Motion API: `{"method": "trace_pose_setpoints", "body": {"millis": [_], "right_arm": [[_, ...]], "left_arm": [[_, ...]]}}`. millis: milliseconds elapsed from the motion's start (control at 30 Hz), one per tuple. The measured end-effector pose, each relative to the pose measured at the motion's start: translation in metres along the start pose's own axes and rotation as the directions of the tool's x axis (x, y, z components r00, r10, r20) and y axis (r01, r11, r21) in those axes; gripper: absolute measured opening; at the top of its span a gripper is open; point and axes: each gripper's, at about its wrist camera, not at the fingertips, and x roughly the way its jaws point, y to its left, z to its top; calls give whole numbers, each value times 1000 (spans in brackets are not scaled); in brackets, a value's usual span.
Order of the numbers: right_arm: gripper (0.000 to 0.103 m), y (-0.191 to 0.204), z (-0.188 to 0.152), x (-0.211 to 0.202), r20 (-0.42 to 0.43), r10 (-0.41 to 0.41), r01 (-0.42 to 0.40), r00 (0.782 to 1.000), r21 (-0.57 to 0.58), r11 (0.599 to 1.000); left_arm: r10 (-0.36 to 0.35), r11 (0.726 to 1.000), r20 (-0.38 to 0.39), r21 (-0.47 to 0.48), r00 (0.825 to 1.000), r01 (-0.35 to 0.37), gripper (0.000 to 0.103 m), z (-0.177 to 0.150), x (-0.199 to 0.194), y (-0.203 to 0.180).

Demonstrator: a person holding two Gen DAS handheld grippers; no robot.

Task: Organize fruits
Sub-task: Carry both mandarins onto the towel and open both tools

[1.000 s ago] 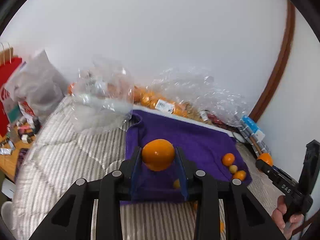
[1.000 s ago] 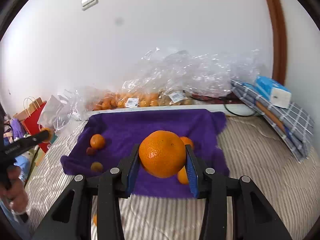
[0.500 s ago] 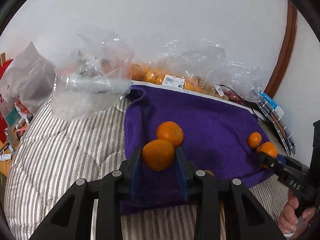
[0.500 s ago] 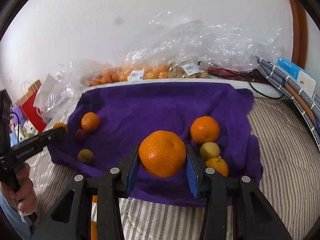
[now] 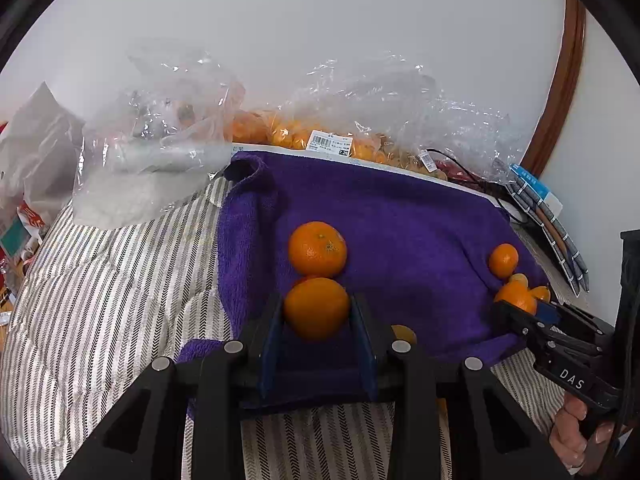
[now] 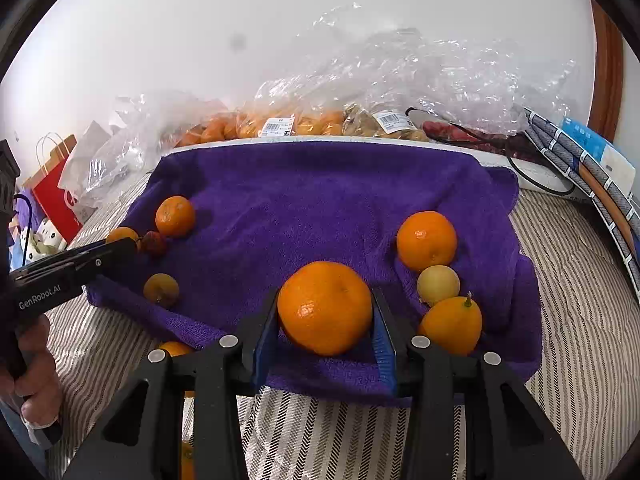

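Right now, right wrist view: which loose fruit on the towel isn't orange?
The pale yellow fruit, wedged between two oranges at the purple towel's right side.

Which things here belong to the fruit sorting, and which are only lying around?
Part of the job:
- small orange in the left gripper
- large orange in the right gripper
- loose fruits on the purple towel

Lying about:
- bagged fruit by the wall
- empty plastic bags
- red paper bag
- checked cloth
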Motion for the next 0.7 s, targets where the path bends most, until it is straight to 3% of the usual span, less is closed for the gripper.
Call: {"method": "trace_pose_setpoints", "body": {"millis": [200,333,500,700], "right_arm": [[44,-2,-2,-2,16,-8,8,1000,8,1000],[56,-5,-2,-10,44,-22,21,999,25,999],[58,-6,-2,-36,80,-89,84,993,69,994],[63,13,-22,-63,32,-50,48,998,75,996]], "left_arm": [[-2,1000,4,-1,1000,2,32,0,3,-1],[-1,1000,10,-3,1000,1,32,0,3,0],[1,1000,10,1,1000,-1,32,1,3,-1],[-21,999,35,-25,999,22,46,3,-6,4]]}}
